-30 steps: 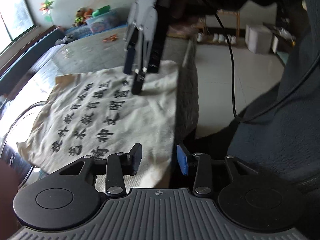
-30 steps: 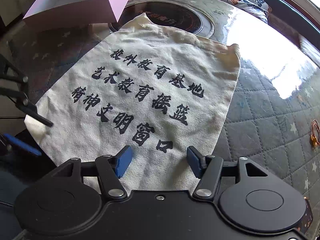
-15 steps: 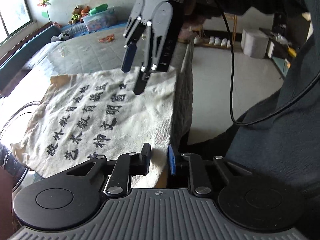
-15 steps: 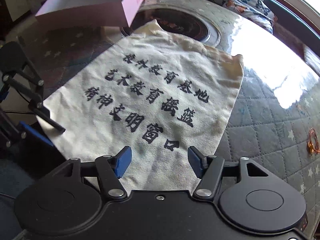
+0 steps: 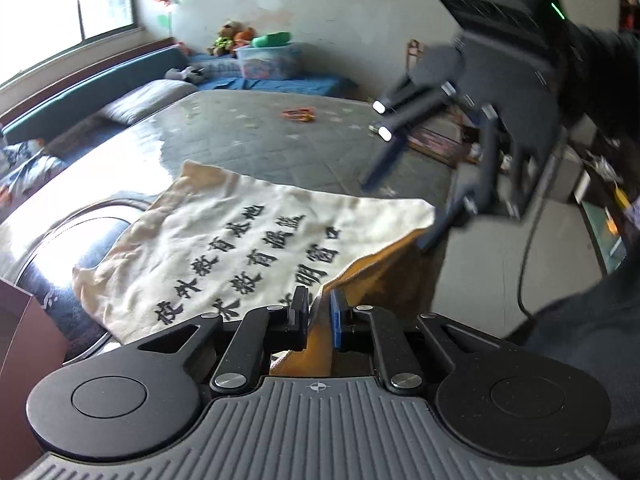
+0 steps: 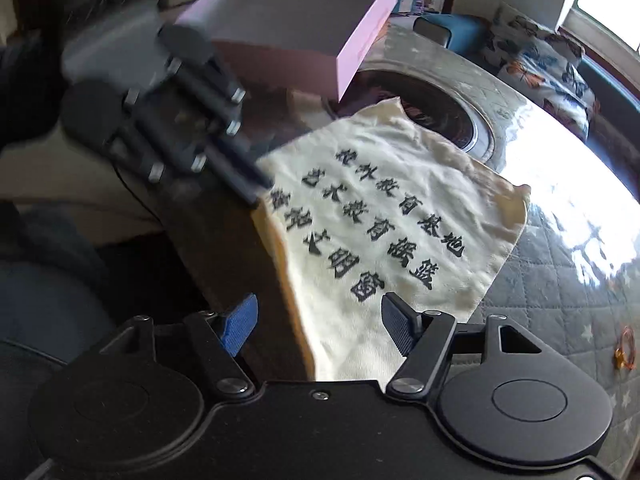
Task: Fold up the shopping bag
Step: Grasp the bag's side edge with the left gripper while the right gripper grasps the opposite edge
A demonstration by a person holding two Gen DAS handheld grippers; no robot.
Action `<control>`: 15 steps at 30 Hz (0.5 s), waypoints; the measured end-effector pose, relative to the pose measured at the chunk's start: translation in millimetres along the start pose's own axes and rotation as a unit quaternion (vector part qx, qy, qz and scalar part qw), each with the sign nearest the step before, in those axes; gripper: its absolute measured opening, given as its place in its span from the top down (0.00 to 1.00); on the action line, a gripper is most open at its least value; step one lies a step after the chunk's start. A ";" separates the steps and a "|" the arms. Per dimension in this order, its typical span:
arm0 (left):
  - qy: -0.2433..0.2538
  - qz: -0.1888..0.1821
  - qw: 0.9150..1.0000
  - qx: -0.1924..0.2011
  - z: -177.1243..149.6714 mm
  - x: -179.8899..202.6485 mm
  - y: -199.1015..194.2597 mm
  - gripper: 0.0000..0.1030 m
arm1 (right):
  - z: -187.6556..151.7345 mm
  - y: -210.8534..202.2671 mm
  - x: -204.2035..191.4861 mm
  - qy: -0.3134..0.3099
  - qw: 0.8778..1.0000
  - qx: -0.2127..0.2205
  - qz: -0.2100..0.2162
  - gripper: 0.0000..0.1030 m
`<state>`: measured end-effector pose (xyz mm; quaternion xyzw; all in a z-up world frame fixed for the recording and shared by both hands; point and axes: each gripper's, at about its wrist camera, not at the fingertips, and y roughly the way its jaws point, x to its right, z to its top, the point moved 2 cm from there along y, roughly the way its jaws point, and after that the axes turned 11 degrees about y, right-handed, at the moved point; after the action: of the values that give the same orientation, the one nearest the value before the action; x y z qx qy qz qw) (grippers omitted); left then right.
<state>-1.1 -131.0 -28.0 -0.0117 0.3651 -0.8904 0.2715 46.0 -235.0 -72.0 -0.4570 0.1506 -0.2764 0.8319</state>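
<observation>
The left claw (image 5: 319, 317) pinches the near corner of a cream canvas shopping bag (image 5: 240, 248) printed with black characters, lifting its edge off the quilted grey tabletop (image 5: 280, 140). The right claw (image 6: 316, 326), spread wide, straddles the other raised corner.

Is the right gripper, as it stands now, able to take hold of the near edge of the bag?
Probably yes. The right gripper stands open with the lifted edge of the bag lying between its fingers, nothing in between. The left gripper already pinches that edge further along.
</observation>
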 end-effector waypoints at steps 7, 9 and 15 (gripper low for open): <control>-0.031 -0.007 0.999 0.018 -7.5 -9.6 -8.7 0.84 | -6.6 22.7 5.1 0.008 0.999 -0.025 -0.024 0.74; -0.027 -0.007 0.999 0.022 -10.5 -10.4 -10.8 0.77 | -5.6 23.4 10.0 0.019 0.999 -0.026 -0.019 0.80; 0.002 0.003 1.000 0.014 -27.3 -2.9 -19.6 0.63 | -3.3 19.9 17.1 0.038 0.999 -0.018 -0.018 0.87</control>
<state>-13.9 -100.5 -34.6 -0.0053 0.3528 -0.8947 0.2739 64.5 -238.9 -90.6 -0.4639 0.1791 -0.3061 0.8118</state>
